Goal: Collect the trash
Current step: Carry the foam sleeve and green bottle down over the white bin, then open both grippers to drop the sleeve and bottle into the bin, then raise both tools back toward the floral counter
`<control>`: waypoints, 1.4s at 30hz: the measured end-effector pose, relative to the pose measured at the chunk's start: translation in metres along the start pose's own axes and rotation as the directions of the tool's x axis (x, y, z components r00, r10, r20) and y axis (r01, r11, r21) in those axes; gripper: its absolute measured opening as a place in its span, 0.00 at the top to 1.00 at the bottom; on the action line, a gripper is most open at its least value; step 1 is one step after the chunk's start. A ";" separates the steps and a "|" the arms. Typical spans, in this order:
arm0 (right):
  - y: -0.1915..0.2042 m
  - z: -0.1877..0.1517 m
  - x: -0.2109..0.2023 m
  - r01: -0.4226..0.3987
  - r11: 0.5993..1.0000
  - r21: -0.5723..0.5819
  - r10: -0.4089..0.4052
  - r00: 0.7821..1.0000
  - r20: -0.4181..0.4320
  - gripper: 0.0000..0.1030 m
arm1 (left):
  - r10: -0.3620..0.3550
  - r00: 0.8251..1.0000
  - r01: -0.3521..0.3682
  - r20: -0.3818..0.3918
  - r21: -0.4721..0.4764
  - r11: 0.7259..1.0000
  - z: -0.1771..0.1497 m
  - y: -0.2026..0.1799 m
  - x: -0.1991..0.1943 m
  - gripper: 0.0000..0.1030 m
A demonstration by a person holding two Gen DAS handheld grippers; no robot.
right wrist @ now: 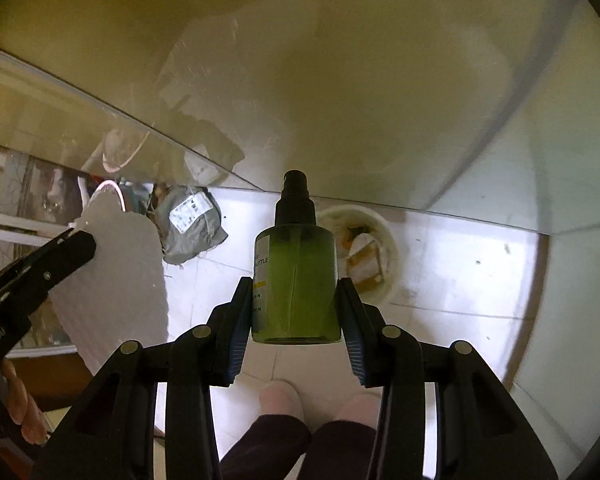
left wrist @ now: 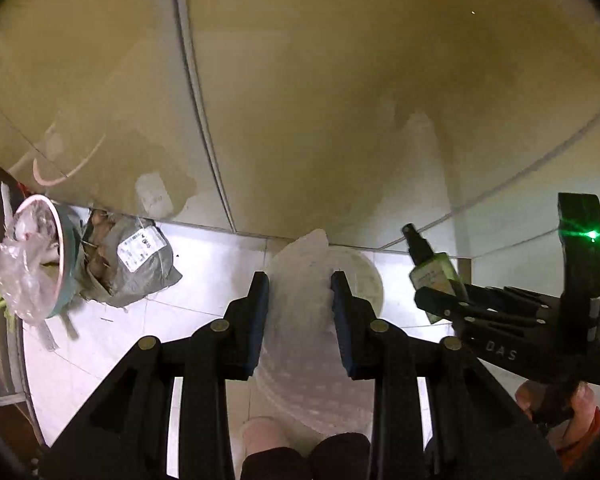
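Observation:
My left gripper (left wrist: pixel 300 284) is shut on a translucent white plastic wrap (left wrist: pixel 300 320), held above the white floor; the wrap also shows at the left of the right wrist view (right wrist: pixel 116 272). My right gripper (right wrist: pixel 294 292) is shut on a green spray bottle (right wrist: pixel 296 280) with a black pump top, held upright. The bottle (left wrist: pixel 432 272) and the right gripper (left wrist: pixel 440 300) show at the right of the left wrist view. A round white bin (right wrist: pixel 384 240) with scraps inside stands on the floor just beyond and right of the bottle; its rim (left wrist: pixel 374 280) shows behind the wrap.
A grey parcel bag (left wrist: pixel 140 264) with a white label lies on the floor at the left, also seen in the right wrist view (right wrist: pixel 192 224). Beside it a tipped pink-rimmed bin (left wrist: pixel 40 260) spills clear plastic. Beige walls (left wrist: pixel 340 100) close the corner. The person's slippers (right wrist: pixel 280 400) are below.

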State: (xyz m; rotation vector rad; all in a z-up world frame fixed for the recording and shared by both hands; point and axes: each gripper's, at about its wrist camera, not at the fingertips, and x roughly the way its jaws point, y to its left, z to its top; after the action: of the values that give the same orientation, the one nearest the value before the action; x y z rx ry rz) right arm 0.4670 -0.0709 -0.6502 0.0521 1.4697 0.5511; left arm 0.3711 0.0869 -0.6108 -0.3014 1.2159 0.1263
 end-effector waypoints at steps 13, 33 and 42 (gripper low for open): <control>-0.034 0.003 -0.003 -0.017 0.997 0.073 0.017 1.000 0.004 0.57 | -0.031 0.993 0.028 -0.113 -0.023 0.999 -0.008 -0.011 0.078 0.68; -0.046 -0.012 -0.092 0.003 0.994 0.106 -0.019 0.989 0.144 0.54 | -0.026 0.985 0.035 -0.172 0.050 0.998 0.000 -0.069 0.072 0.48; 0.011 -0.007 -0.209 0.007 0.997 0.071 -0.025 0.967 0.254 0.54 | -0.044 0.997 0.048 -0.065 0.066 0.997 0.025 -0.080 -0.074 0.48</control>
State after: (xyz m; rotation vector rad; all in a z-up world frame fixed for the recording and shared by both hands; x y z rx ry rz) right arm 0.4561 -0.1432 -0.4542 0.1607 1.2365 0.4612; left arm 0.3887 0.0230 -0.5208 -0.2764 1.2725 0.0361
